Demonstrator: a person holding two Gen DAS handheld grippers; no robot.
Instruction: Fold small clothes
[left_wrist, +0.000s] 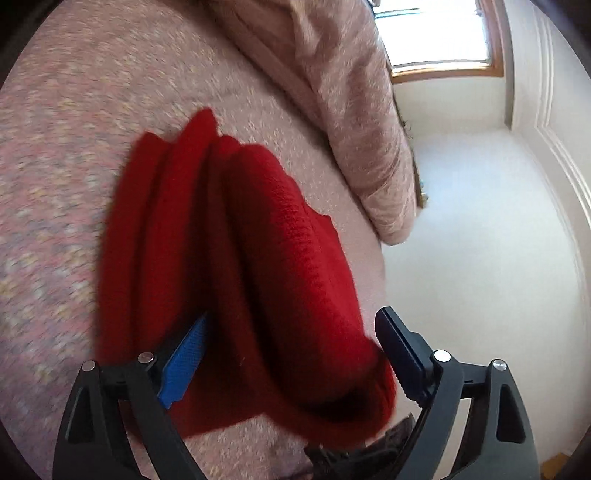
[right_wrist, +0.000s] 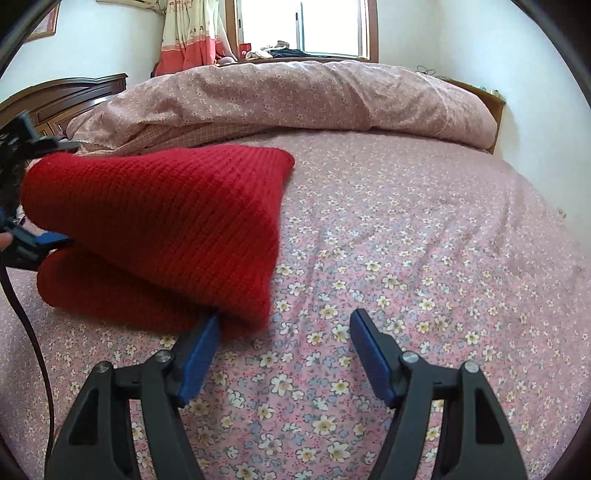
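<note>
A red knitted garment (left_wrist: 236, 266) lies folded in thick layers on the flowered bed sheet (left_wrist: 66, 147). My left gripper (left_wrist: 291, 343) is open, its jaws wide apart around the near end of the folded stack; the blue left pad (left_wrist: 183, 363) is pushed in between layers. In the right wrist view the garment (right_wrist: 159, 229) sits at the left, its top layer raised. My right gripper (right_wrist: 284, 347) is open, its left pad (right_wrist: 201, 354) touching the garment's near corner. The left gripper (right_wrist: 22, 206) shows at the far left edge.
A rolled pink flowered quilt (right_wrist: 295, 99) lies across the far side of the bed. A dark wooden headboard (right_wrist: 62, 96) is at the left, a window (right_wrist: 306, 26) and curtain behind. A black cable (right_wrist: 29, 332) hangs at the left. The bed edge and white wall are at the right.
</note>
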